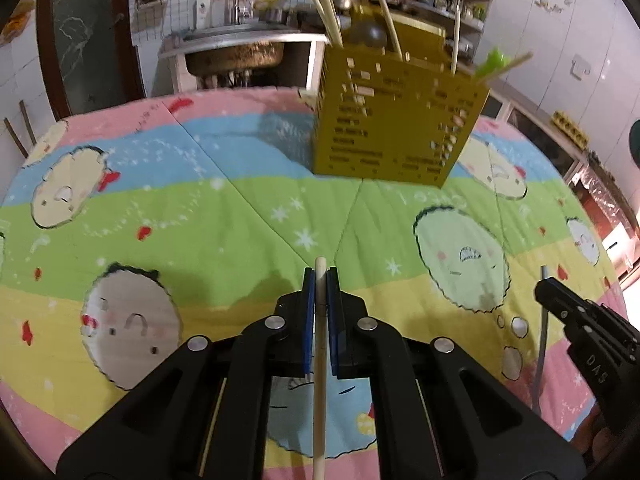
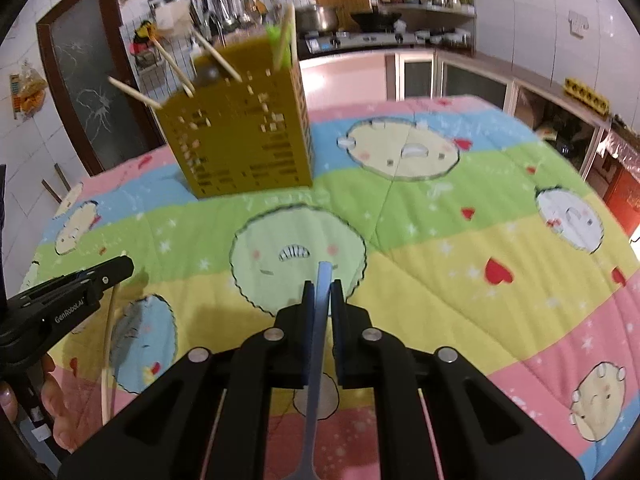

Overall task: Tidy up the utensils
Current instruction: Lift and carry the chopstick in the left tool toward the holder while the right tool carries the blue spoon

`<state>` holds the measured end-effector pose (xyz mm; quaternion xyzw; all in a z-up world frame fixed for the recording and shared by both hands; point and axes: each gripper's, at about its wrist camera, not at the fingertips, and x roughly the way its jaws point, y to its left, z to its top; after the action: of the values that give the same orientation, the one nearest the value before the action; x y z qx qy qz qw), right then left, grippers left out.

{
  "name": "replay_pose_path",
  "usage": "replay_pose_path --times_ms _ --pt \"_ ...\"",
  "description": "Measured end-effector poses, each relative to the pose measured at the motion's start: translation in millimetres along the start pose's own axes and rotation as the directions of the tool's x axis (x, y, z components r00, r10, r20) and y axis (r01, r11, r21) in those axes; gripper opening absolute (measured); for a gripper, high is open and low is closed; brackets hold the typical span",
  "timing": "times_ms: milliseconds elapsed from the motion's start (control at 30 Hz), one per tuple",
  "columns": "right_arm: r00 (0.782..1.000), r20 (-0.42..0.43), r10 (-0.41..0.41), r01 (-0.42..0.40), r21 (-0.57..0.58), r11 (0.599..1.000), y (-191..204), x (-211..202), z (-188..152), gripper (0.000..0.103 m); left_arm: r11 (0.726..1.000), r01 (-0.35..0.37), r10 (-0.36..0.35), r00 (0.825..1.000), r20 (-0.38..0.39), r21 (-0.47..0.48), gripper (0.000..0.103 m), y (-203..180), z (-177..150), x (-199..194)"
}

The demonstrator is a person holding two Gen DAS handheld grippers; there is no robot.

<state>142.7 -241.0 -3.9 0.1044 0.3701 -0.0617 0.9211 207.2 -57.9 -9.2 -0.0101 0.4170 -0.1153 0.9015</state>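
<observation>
Chopstick [image 1: 320, 344] in clamped jaws, blue utensil [image 2: 318, 340] likewise

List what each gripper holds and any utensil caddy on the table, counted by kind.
Wooden chopstick, in left hand-held gripper: 1
Blue-handled utensil, in right hand-held gripper: 1
Olive utensil caddy: 1
Total: 3

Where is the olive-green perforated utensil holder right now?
The olive-green perforated utensil holder stands on the far part of the cartoon-print cloth, right of centre in the left wrist view and left of centre in the right wrist view, with pale chopsticks sticking out.
</observation>
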Motion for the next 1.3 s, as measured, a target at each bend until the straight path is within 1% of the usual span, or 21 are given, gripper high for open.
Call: replay_pose_path --times_ms 133,233,267,333,433,533,667,700,733,767,800,867,1000,1100,1133,1167,1300 --pt "0.995 0.1 -0.003 0.006 -0.023 1.0 2.9 -31.0 2.6 0.008 1.0 0.007 -0.006 0.997 0.08 -0.015 0.004 8.9 2.0 -26.9" --pt "0.987 0.161 0.001 0.004 -0.031 1.0 4.2 -51.3 2.0 0.008 1.0 0.014 -0.013 0.99 0.14 -0.011 0.004 13.4 1.7 -48.2" --pt "0.986 0.168 0.002 0.003 -0.034 0.999 4.5 -54.9 2.1 0.008 1.0 0.015 -0.014 0.988 0.151 -0.007 0.005 13.6 1.8 -52.0" --pt "0.986 0.167 0.002 0.006 -0.046 0.999 4.9 -56.0 2.6 0.008 1.0 0.016 -0.015 0.986 0.167 -0.002 0.004 15.0 2.2 -60.1" --pt "0.99 0.141 -0.01 0.017 -0.045 0.999 3.2 -45.5 2.0 0.008 1.0 0.016 -0.015 0.987 0.162 -0.009 0.004 17.7 3.7 -60.1" --pt "0.995 0.101 -0.001 0.004 -0.022 1.0 -1.5 -31.0 -2.4 0.009 1.0 0.01 -0.007 0.99 0.14 -0.019 0.005 22.9 4.0 -50.7" --pt "0.998 0.064 -0.022 0.023 -0.018 1.0 -2.8 -12.2 -9.3 0.01 1.0 0.002 0.001 0.994 0.109 -0.026 0.005 26.7 3.2 -36.1" --pt "0.998 0.05 -0.031 0.031 -0.018 0.999 -3.1 -7.4 -10.9 0.012 1.0 0.001 0.002 0.995 0.104 -0.028 0.005 27.2 2.8 -33.7" --pt "0.999 0.038 -0.039 0.04 -0.019 0.999 -2.6 -3.8 -12.1 0.027 1.0 0.0 0.003 0.995 0.095 -0.03 0.004 27.7 2.6 -30.0" --pt "0.998 0.028 -0.048 0.049 -0.018 0.999 -2.3 0.5 -13.8 0.049 1.0 -0.001 0.003 0.996 0.084 -0.03 0.004 28.0 2.3 -25.9" --pt "0.998 0.03 -0.058 0.058 -0.018 0.998 -1.6 2.6 -15.7 0.054 1.0 -0.001 0.004 0.997 0.076 -0.03 0.005 28.2 1.8 -22.7" --pt "0.997 0.027 -0.077 0.078 -0.033 0.996 1.4 6.3 -17.6 0.054 1.0 -0.003 0.005 0.998 0.064 -0.03 0.005 29.4 1.1 -16.8" --pt "0.995 -0.017 -0.097 0.096 -0.047 0.994 4.3 20.5 -21.3 0.054 1.0 -0.006 0.007 0.999 0.04 -0.024 0.005 30.1 -1.2 -7.0" --pt "0.992 -0.058 -0.116 0.114 -0.045 0.993 3.7 32.3 -25.0 0.051 1.0 -0.009 0.01 0.999 0.032 -0.017 0.005 29.1 -4.0 -3.1" --pt "0.99 -0.066 -0.122 0.119 -0.044 0.992 3.4 34.7 -25.8 0.047 1.0 -0.009 0.01 0.999 0.03 -0.016 0.005 28.7 -4.7 -2.1" --pt "0.988 -0.08 -0.13 0.127 -0.043 0.991 2.9 38.2 -26.9 0.046 1.0 -0.008 0.008 1.0 0.028 -0.015 0.005 28.6 -5.5 -1.0" --pt "0.984 -0.093 -0.149 0.144 -0.06 0.988 6.7 41.9 -26.4 0.043 1.0 -0.008 0.008 1.0 0.023 -0.009 0.005 26.8 -6.4 1.9"
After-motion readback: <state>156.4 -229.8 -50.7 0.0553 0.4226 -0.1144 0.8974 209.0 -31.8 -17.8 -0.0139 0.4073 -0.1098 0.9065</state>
